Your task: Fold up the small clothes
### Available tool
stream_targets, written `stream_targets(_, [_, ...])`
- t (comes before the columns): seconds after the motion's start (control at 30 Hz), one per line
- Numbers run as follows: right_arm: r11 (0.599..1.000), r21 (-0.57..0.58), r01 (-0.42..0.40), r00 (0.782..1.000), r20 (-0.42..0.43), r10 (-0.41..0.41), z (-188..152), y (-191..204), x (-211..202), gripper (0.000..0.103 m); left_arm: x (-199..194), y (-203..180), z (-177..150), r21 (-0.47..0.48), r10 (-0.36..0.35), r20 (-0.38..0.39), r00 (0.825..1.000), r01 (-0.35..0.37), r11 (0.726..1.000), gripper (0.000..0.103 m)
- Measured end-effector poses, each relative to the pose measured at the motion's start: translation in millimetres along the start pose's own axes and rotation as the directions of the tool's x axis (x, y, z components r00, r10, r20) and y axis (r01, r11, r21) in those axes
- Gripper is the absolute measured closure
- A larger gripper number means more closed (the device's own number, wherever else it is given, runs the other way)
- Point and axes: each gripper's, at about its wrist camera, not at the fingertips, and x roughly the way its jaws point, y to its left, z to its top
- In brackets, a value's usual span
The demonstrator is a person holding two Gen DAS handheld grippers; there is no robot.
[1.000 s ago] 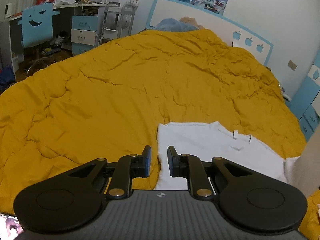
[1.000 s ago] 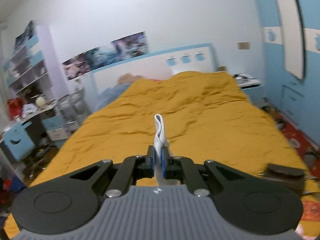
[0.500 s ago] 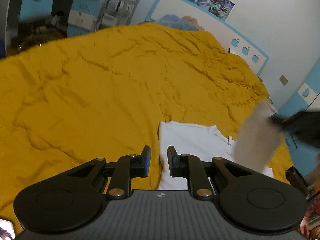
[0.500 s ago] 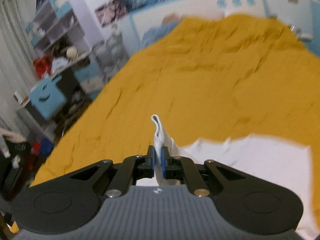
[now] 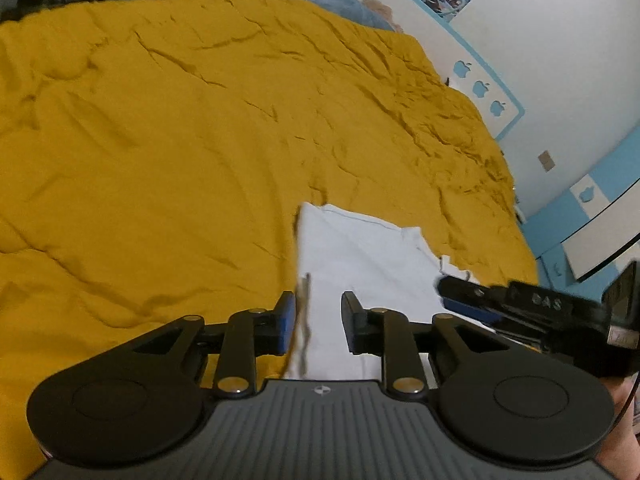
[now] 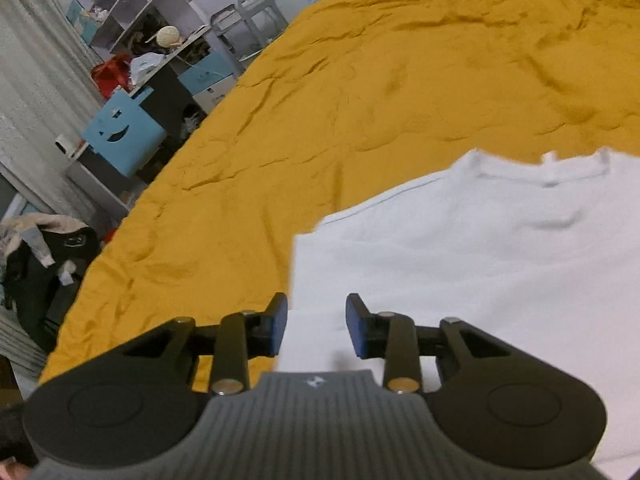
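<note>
A white T-shirt [image 6: 480, 264] lies flat on the yellow duvet [image 6: 360, 100], its collar and label toward the headboard. My right gripper [image 6: 316, 320] hovers low over the shirt's near left corner. Its jaws are opening and the pads press on nothing. In the left wrist view the same shirt [image 5: 360, 256] runs away from me. My left gripper [image 5: 318, 320] is over the shirt's left edge with its jaws opening; the edge lies below the gap, unpinched. The right gripper [image 5: 448, 296] reaches in from the right over the shirt.
The duvet [image 5: 180, 140] covers the whole bed up to a white and blue headboard [image 5: 480, 88]. Left of the bed stand a blue chair with a face cut-out [image 6: 124, 132], a cluttered desk and shelves [image 6: 160, 40]. A dark heap of clothes [image 6: 40, 248] lies on the floor.
My right gripper came down from high over the bed with a strip of white cloth pinched, laid it on the shirt and let go. The left gripper sank toward the shirt's edge and widened.
</note>
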Motion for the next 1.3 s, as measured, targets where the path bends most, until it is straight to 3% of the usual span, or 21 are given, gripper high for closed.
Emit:
stream_targets(0.1, [0.999, 0.013, 0.051, 0.998, 0.036, -0.052, 8.0, -35.2, -18.6, 0.074, 14.3, -3.8, -0.1, 0.009, 0.018, -0.003, 1.0, -0.018, 1.0, 0.076])
stream_targets(0.23, [0.982, 0.077, 0.174, 0.979, 0.093, -0.181, 16.3, -117.1, -64.7, 0.074, 34.9, -8.9, 0.2, 0.01, 0.035, -0.004, 0.999, -0.035, 0.999, 0.075])
stream_targets(0.33, [0.948, 0.176, 0.264, 0.949, 0.129, -0.288, 16.8, -187.6, -100.7, 0.072, 52.0, -12.1, 1.5, 0.008, 0.036, -0.004, 0.999, -0.036, 0.999, 0.076])
stream_targets(0.37, [0.937, 0.202, 0.287, 0.937, 0.144, -0.318, 16.4, -208.2, -111.4, 0.067, 58.3, -13.0, 1.8, 0.006, 0.044, -0.008, 0.999, -0.044, 0.999, 0.075])
stream_targets(0.47, [0.884, 0.283, 0.372, 0.893, 0.151, -0.424, 11.9, -262.1, -130.8, 0.062, 75.6, -14.8, 1.3, -0.008, 0.062, -0.01, 0.998, -0.062, 0.998, 0.076])
stream_targets(0.57, [0.861, 0.323, 0.392, 0.882, 0.132, -0.452, 8.0, -300.2, -134.1, 0.059, 86.5, -15.7, -1.3, -0.022, 0.077, -0.005, 0.997, -0.077, 0.997, 0.076])
stream_targets(0.67, [0.863, 0.342, 0.373, 0.895, 0.115, -0.432, 1.1, -322.8, -123.3, 0.061, 92.6, -19.4, -2.7, -0.006, 0.1, 0.001, 0.995, -0.1, 0.995, 0.076])
stream_targets(0.73, [0.866, 0.365, 0.342, 0.909, 0.103, -0.403, -0.5, -334.9, -113.8, 0.083, 95.1, -21.9, -2.7, -0.002, 0.104, 0.006, 0.995, -0.104, 0.995, 0.076])
stream_targets(0.77, [0.872, 0.377, 0.311, 0.922, 0.104, -0.374, -2.7, -338.0, -108.5, 0.103, 96.3, -22.9, -2.3, -0.001, 0.105, 0.007, 0.994, -0.105, 0.994, 0.076])
stream_targets(0.8, [0.878, 0.382, 0.288, 0.927, 0.118, -0.355, -4.4, -338.1, -104.8, 0.103, 97.0, -24.3, -1.6, 0.002, 0.106, 0.006, 0.994, -0.106, 0.994, 0.076])
stream_targets(0.93, [0.894, 0.349, 0.28, 0.907, 0.21, -0.366, -3.3, -334.8, -122.1, 0.103, 98.3, -31.8, 0.7, 0.034, 0.093, 0.01, 0.996, -0.093, 0.995, 0.076])
stream_targets(1.07, [0.858, 0.404, 0.317, 0.911, 0.122, -0.394, -6.3, -359.1, -110.0, 0.103, 102.1, -38.3, -3.7, 0.067, 0.115, 0.001, 0.993, -0.115, 0.991, 0.076])
stream_targets(1.13, [0.86, 0.385, 0.334, 0.911, 0.102, -0.4, -6.1, -358.2, -104.3, 0.103, 98.6, -39.4, -6.2, 0.086, 0.121, -0.006, 0.993, -0.12, 0.989, 0.076])
stream_targets(1.3, [0.894, 0.303, 0.329, 0.919, 0.116, -0.378, -7.3, -336.8, -137.0, 0.088, 77.1, -42.9, -7.1, 0.15, 0.137, -0.043, 0.99, -0.129, 0.98, 0.076])
